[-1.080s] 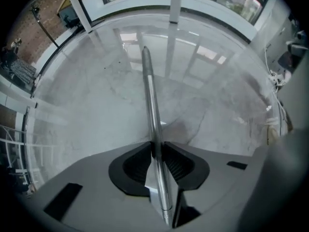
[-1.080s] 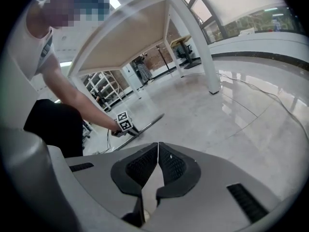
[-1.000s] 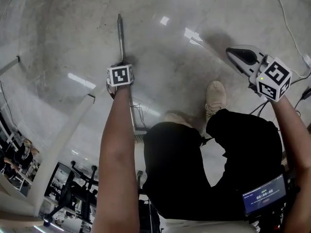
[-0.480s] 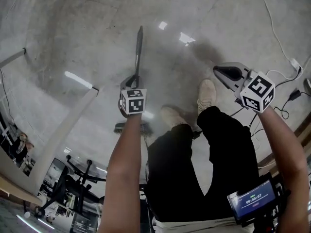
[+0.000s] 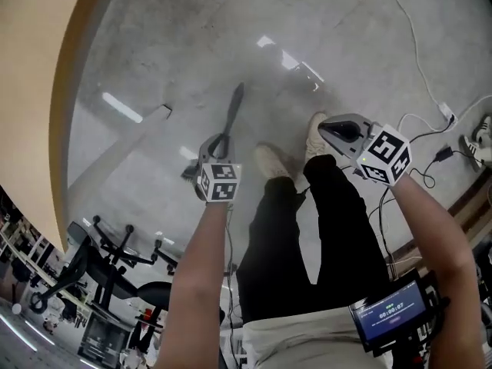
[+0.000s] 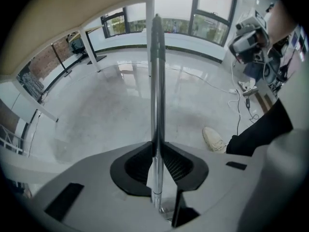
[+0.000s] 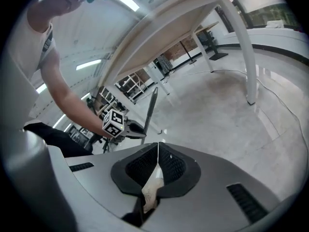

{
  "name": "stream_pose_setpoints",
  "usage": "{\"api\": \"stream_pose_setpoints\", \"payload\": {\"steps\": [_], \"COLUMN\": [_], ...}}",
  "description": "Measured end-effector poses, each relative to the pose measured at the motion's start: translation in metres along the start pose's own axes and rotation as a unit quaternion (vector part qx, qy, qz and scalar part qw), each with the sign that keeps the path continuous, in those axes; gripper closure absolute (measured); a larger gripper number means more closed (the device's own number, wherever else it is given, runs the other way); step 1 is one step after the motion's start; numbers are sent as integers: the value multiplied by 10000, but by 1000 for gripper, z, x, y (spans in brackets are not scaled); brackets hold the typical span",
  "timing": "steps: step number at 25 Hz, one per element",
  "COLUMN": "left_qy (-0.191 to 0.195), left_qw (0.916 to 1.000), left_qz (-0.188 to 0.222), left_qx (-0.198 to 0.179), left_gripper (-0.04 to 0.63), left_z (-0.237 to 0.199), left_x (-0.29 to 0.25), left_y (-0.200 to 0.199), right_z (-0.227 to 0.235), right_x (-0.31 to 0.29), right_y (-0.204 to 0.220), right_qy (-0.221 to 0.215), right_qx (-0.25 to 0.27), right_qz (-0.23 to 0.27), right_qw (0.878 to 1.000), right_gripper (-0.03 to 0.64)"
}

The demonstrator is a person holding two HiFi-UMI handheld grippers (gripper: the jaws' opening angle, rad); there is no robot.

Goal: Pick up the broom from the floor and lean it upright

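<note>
Grip belongs to the left hand-held gripper (image 6: 157, 148). Its jaws stand narrow and are clamped on the metal handle (image 6: 157, 66) of the broom (image 5: 235, 104), with the pads pressing the tube from both sides. In the left gripper view the handle runs straight out from the jaws to 12 o'clock, so its long axis lies nearly along the line this hand-held gripper points.

In the head view the gripper aims steeply down at the floor (image 5: 154, 52), and the handle's free end reaches on toward 1 o'clock. The brush end should lie back toward 6 o'clock, but the marker cube and forearm cover that stretch and it cannot be made out clearly.

The right hand-held gripper (image 5: 323, 127) sits well apart at 3 o'clock of the left one, its jaws together with nothing between them. From its own view the broom stands off at about 10 o'clock.

The left hand is therefore the nearer one, and the only one on the broom. The coming move probably turns on swinging that slanted long axis upright. The pale counter (image 7: 193, 18), seen at 1 o'clock in the right gripper view, looks like a possible support to lean it on.
</note>
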State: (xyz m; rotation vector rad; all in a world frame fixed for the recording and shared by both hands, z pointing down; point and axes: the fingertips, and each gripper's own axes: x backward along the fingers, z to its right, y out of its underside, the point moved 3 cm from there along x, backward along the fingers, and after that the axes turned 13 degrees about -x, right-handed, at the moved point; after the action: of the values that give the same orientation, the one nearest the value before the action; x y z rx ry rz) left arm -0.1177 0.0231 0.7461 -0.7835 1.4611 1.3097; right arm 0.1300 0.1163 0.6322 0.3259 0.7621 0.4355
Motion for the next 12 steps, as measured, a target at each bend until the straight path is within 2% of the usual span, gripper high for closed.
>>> {"api": "stream_pose_setpoints", "payload": {"steps": [3,6,9,12], "left_qy": [-212,-626,-972,-1259], "left_qw": [9994,9952,9871,9740], "left_qz": [103,349,447,455], "left_qx": [240,672,1195,1826], "left_gripper": [520,520,520,520], "left_z": [1,-10,-23,-36], "left_x": [34,85,120,131], "left_y": [10,20,39,56], "right_z": [-37,-88,-125,-137], "right_x": [1,13,14,10], "right_y": [-2,-23,-38,-49], "right_qy": [-201,-253,-302,-353], "right_qx": [194,469,634,678], "right_qz": [-235,-313,-353,-346], "right_qw": [9993,9981,9969,9965], "right_gripper": [598,598,598,598]}}
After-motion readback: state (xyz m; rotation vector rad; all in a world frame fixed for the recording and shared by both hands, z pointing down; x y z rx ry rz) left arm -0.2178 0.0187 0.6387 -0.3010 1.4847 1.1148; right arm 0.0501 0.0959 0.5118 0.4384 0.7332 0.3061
